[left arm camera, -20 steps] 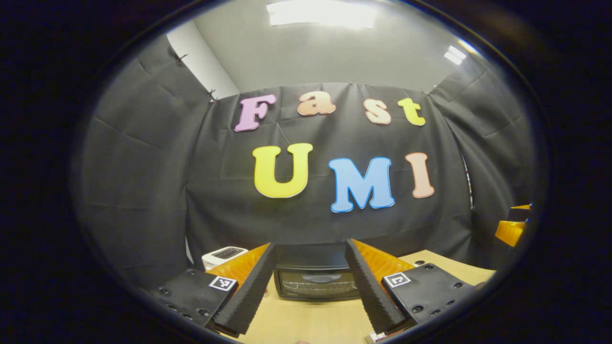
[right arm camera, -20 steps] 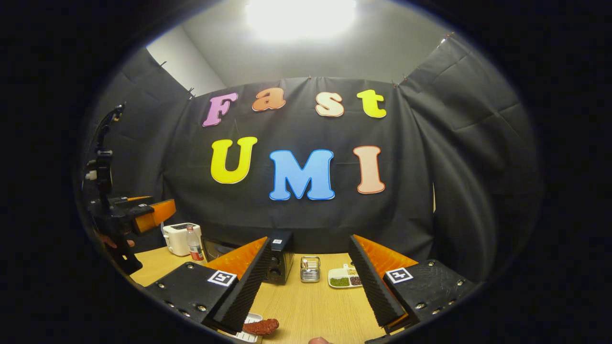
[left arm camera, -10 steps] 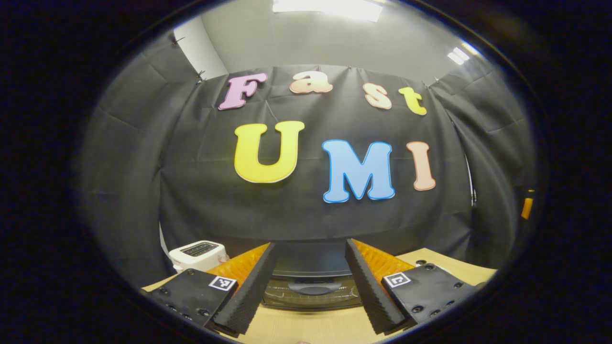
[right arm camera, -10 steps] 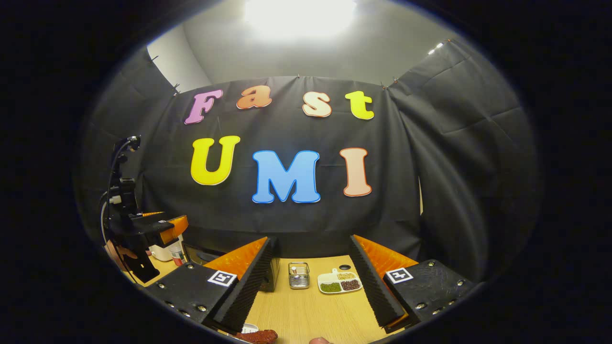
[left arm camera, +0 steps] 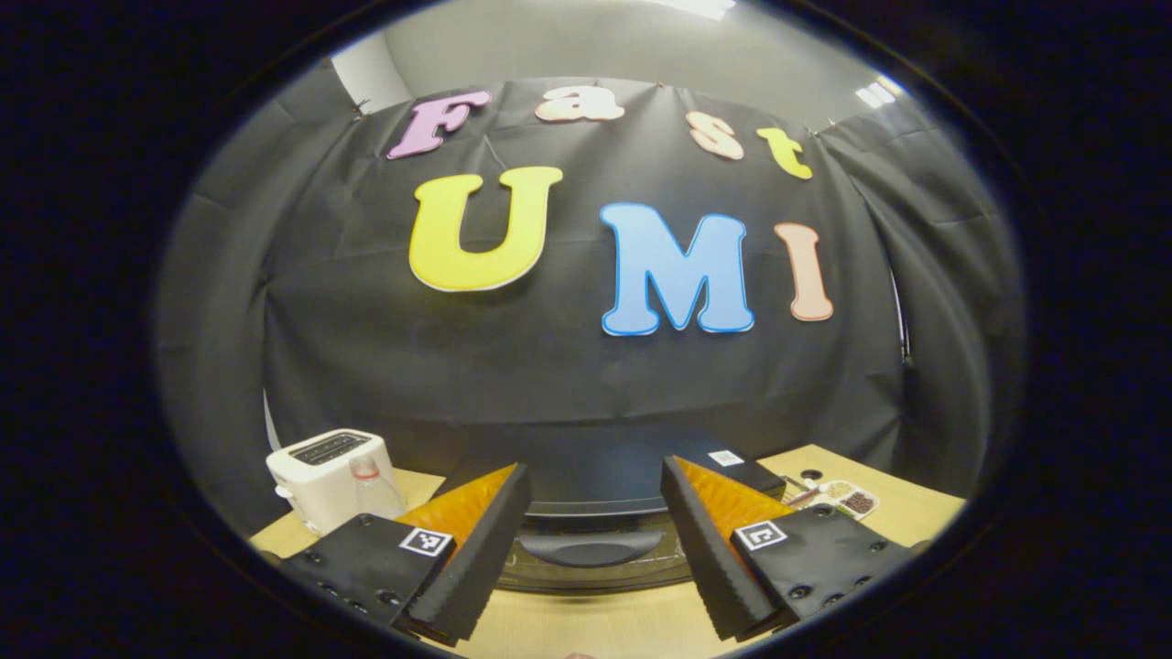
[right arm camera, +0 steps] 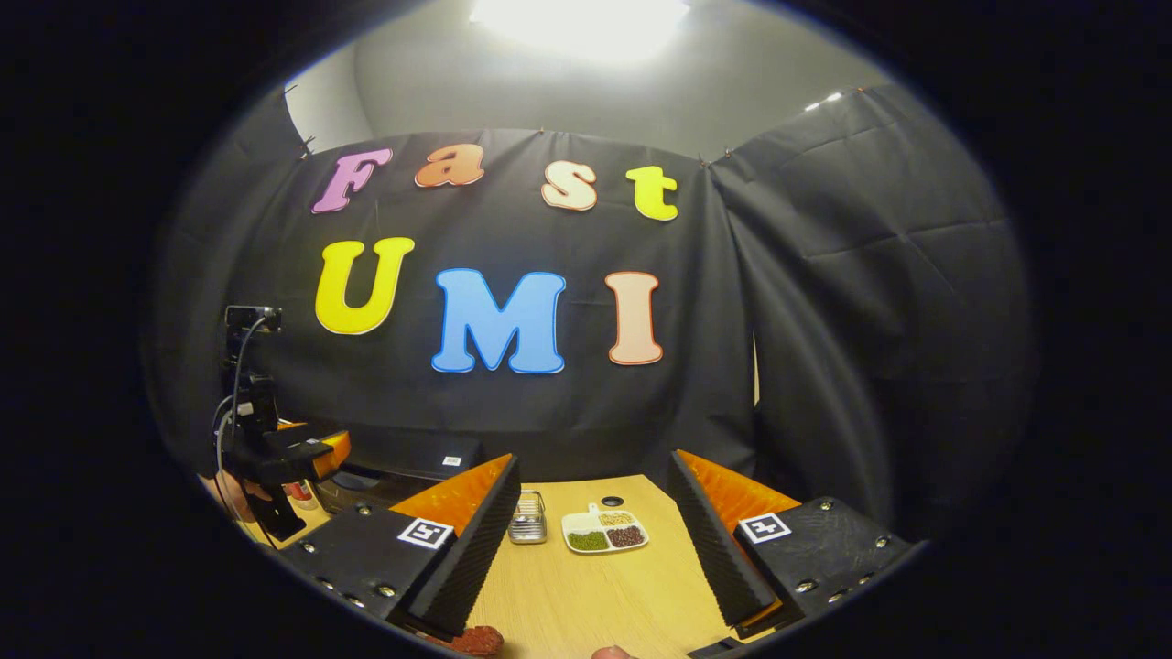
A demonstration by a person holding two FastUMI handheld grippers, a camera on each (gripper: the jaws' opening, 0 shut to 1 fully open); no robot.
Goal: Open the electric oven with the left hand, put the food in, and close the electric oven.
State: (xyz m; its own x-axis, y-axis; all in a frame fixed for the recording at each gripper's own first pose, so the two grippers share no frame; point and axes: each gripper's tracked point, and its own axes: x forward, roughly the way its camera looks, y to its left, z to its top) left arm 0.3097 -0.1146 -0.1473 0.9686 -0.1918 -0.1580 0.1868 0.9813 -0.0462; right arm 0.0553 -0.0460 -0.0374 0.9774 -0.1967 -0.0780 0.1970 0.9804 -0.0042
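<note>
1. Left gripper: fingers wide apart, nothing between them, hovering just in front of the electric oven and above the wooden table.
2. Electric oven: black, standing on the table, door shut, its curved handle visible between the two fingers, not touched by them.
3. Seen also in the right gripper view: the same left gripper at the far left, close to the oven, with a person's hand behind it.
4. Right gripper: fingers also spread open, holding nothing, raised above the table.
5. Food: a reddish-brown piece lying on the table at the lower edge of the right gripper view, just under the near finger, apart from both fingers.
6. White toaster left of the oven, with a clear bottle just beside it.
7. Small metal rack and white divided dish with green, brown and yellow contents, side by side on the table, to the right of the oven.
</note>
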